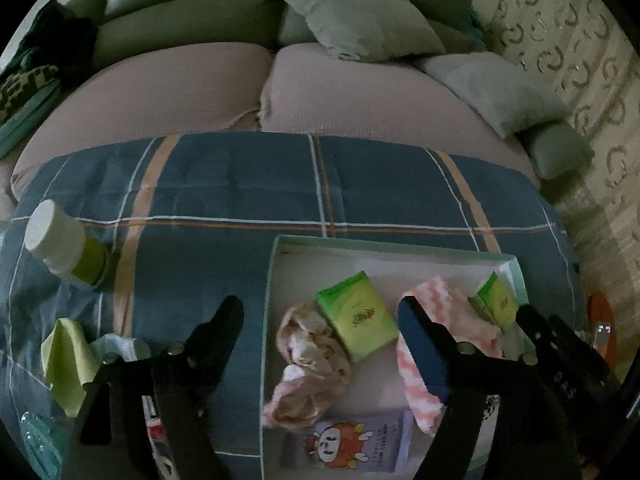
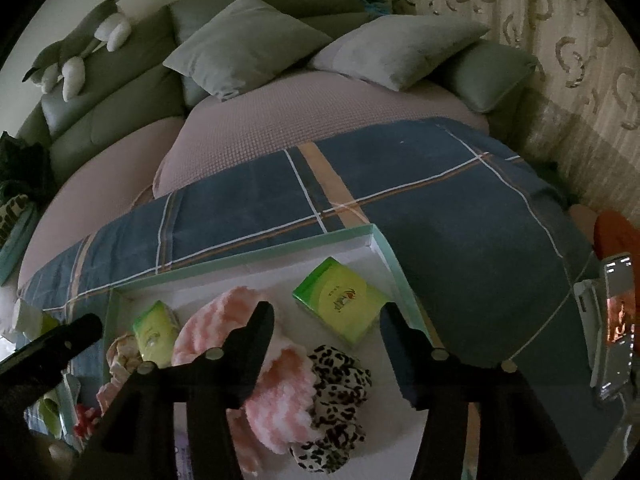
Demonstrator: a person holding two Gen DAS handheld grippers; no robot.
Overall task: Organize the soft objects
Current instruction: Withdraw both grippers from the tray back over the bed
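Note:
A shallow white box with a mint rim (image 1: 276, 276) (image 2: 384, 248) lies on a blue plaid blanket (image 1: 224, 184). In it are two green tissue packs (image 1: 356, 316) (image 2: 340, 300), a pink-and-white fuzzy cloth (image 1: 416, 364) (image 2: 280, 396), a beige scrunchie-like cloth (image 1: 308, 364), a leopard-print cloth (image 2: 336, 388) and a purple cartoon packet (image 1: 348, 440). My left gripper (image 1: 320, 316) is open and empty above the box. My right gripper (image 2: 326, 320) is open and empty above the fuzzy and leopard cloths.
A white-capped green bottle (image 1: 64, 244) lies on the blanket at left, with a yellow-green cloth (image 1: 68, 356) below it. Grey pillows (image 2: 248, 44) and a plush toy (image 2: 76, 48) sit on the sofa behind. A curtain (image 2: 580, 60) hangs at right.

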